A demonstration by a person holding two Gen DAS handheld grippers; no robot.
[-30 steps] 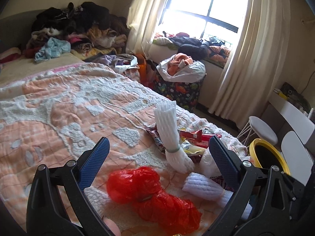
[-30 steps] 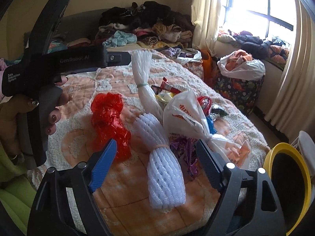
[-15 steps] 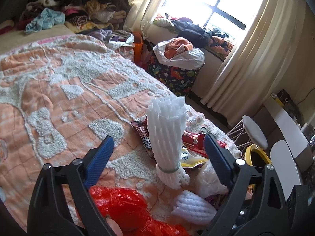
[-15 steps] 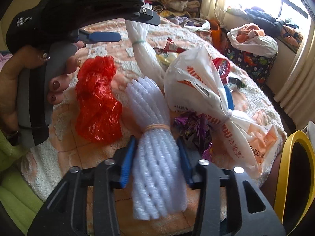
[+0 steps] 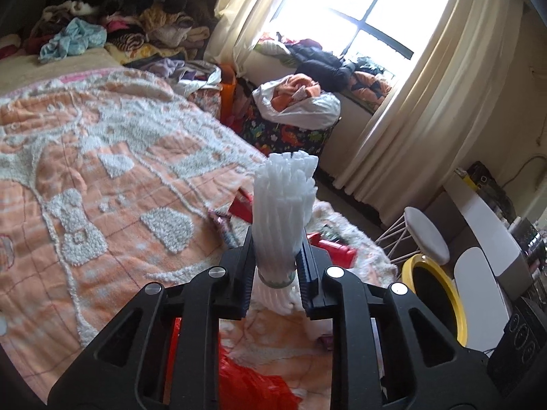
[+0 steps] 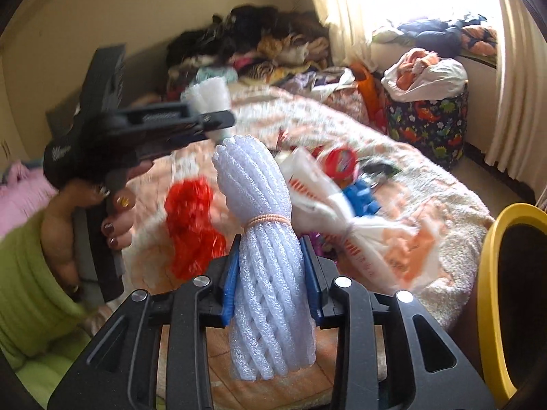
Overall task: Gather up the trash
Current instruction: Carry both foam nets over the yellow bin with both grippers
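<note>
My left gripper [image 5: 275, 273] is shut on a white foam-net bundle [image 5: 283, 205] tied with a green band, held upright above the bed. It also shows in the right wrist view [image 6: 208, 123], gripping that bundle [image 6: 207, 94]. My right gripper [image 6: 271, 276] is shut on a second white foam-net bundle [image 6: 266, 239] tied with a tan rubber band, lifted off the bed. A red plastic bag [image 6: 191, 218], a tied white shopping bag [image 6: 342, 212] and snack wrappers [image 5: 328, 244] lie on the orange blanket [image 5: 102, 177]. A yellow-rimmed trash bin [image 6: 512, 290] stands at the right.
Clothes are piled at the head of the bed [image 5: 112, 17] and on the window sill [image 5: 328, 65]. A dinosaur-print hamper with a white bag [image 5: 294, 119] stands by the curtain. A white stool [image 5: 427, 235] and white desk [image 5: 489, 232] stand beyond the bin [image 5: 434, 304].
Both grippers closed on their foam-net bundles, the right one first, and lifted them off the blanket. The left gripper moved forward over the red bag to reach its bundle.
</note>
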